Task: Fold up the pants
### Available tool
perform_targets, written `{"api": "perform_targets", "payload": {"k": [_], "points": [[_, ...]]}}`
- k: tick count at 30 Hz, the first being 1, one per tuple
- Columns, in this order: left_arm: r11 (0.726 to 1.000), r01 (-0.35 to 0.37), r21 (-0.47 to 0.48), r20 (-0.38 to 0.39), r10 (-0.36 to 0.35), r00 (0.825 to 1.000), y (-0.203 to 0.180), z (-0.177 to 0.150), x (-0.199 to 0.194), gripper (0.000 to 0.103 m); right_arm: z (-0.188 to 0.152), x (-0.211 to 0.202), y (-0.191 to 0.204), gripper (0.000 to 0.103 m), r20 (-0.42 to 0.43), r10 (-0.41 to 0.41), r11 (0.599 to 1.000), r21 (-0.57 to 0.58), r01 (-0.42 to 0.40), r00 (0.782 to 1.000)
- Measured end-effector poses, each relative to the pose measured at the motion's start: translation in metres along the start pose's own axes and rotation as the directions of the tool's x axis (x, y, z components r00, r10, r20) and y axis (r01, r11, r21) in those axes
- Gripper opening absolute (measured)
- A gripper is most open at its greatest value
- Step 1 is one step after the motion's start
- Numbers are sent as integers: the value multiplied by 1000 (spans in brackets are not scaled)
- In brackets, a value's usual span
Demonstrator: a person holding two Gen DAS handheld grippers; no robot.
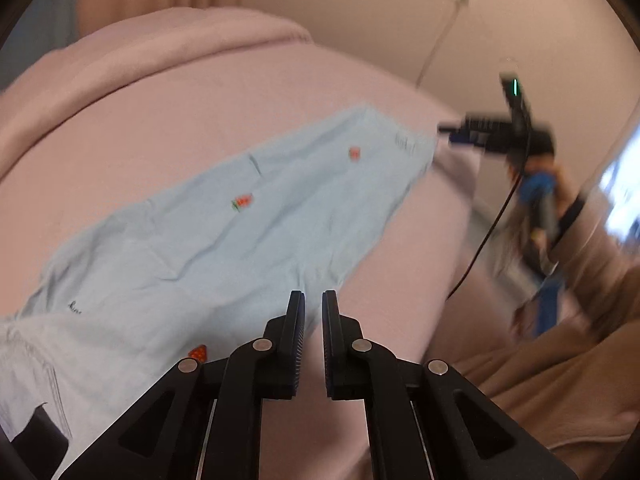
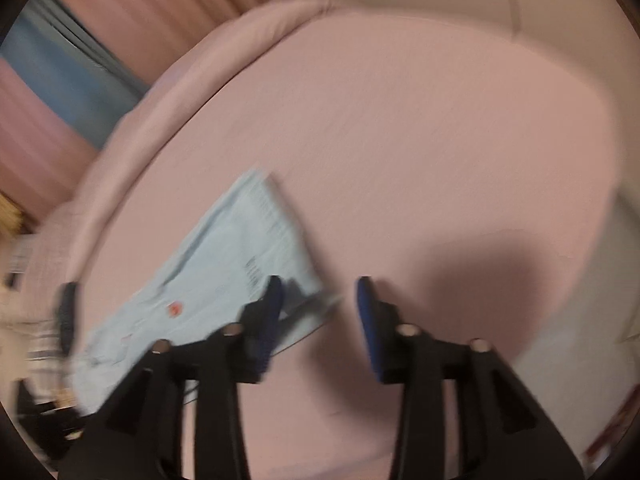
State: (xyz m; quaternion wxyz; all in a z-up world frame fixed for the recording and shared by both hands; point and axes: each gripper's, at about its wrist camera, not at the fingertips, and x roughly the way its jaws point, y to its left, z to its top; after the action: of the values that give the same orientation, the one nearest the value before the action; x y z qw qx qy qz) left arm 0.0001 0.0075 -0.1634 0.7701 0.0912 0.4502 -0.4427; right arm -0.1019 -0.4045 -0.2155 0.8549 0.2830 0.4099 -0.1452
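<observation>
Light blue pants with small red strawberry prints lie flat and lengthwise on a pink bed. My left gripper hovers above the pants' near edge, its jaws a narrow gap apart with nothing between them. My right gripper is open and empty above the hem end of the pants; its left finger overlaps the hem corner in view. The right gripper also shows in the left wrist view, at the far end of the pants.
A rolled pink blanket or pillow lies along the far side of the bed. Pink curtains and a blue strip hang behind. The person's arm in a beige sleeve and a black cable are on the right. The floor is beside the bed.
</observation>
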Motion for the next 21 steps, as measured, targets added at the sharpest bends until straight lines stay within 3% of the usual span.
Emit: {"api": "perform_targets", "payload": {"k": [2,5,8,10,12,15,16,18,21], "points": [[997,1,-75,61,3,998,16,6,-9,4,8,-9,8,42,48,-13,999,-51,15,999],[983,-32,-182,100,51,994,39,22,3,4,15,-1,38,42,27,82,986,-146,-77,996],[971,-5,-239,83,25,996,51,43,36,4,19,27,81,41,-43,140,956,-255,-147,989],[973,-35,-228,39,45,998,51,57,62,4,23,48,109,39,-88,154,932,-317,-174,984],[978,-116,-173,11,120,993,48,69,85,4,26,68,131,37,-146,159,906,-372,-203,976],[944,-310,-114,-53,306,951,64,76,118,4,27,103,153,34,-208,127,876,-434,-208,970],[934,-325,-146,-79,316,945,75,75,129,4,29,119,156,32,-217,96,877,-444,-186,971],[932,-276,-234,-19,280,960,90,75,126,4,38,142,151,19,-217,76,893,-419,-163,973],[931,-254,-261,-33,254,967,96,77,124,4,62,140,133,18,-186,166,927,-305,-218,968]]}}
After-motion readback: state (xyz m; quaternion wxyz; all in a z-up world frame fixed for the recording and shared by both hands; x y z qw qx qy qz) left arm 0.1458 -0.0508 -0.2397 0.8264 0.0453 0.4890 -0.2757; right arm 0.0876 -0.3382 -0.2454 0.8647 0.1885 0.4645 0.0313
